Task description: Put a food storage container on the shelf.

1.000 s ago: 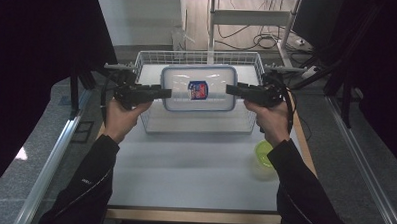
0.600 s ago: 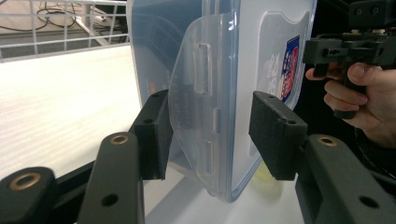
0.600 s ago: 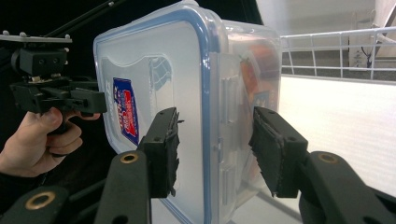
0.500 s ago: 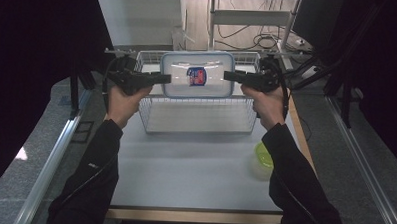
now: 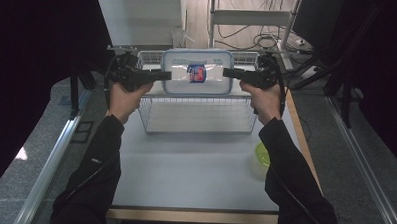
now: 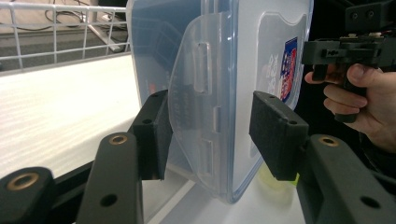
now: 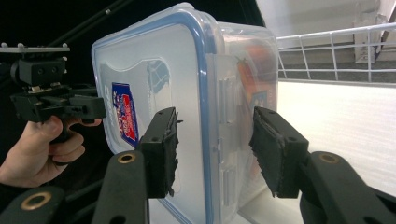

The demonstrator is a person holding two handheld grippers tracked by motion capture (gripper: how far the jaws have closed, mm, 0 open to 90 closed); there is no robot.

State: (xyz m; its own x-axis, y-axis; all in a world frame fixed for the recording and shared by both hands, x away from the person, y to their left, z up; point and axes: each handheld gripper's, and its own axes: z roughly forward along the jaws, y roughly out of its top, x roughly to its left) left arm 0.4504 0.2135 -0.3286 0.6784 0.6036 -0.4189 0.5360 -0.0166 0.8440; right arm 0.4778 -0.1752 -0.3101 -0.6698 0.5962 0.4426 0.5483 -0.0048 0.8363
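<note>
Near edge of the table (image 5: 194,187) bare apart from a green-lidded tub (image 5: 261,155) at the right. Farther out, a clear lidded container (image 5: 198,72) with blue seal and side latches hangs above the wire basket (image 5: 199,117), pinched at its short ends by left gripper (image 6: 210,135) and right gripper (image 7: 215,149), each clamped half-wide across the lid and base. Rigid, smooth plastic, likely light but slippery; the latch flaps flex, so firmer hold looks to be the rim beside them.
</note>
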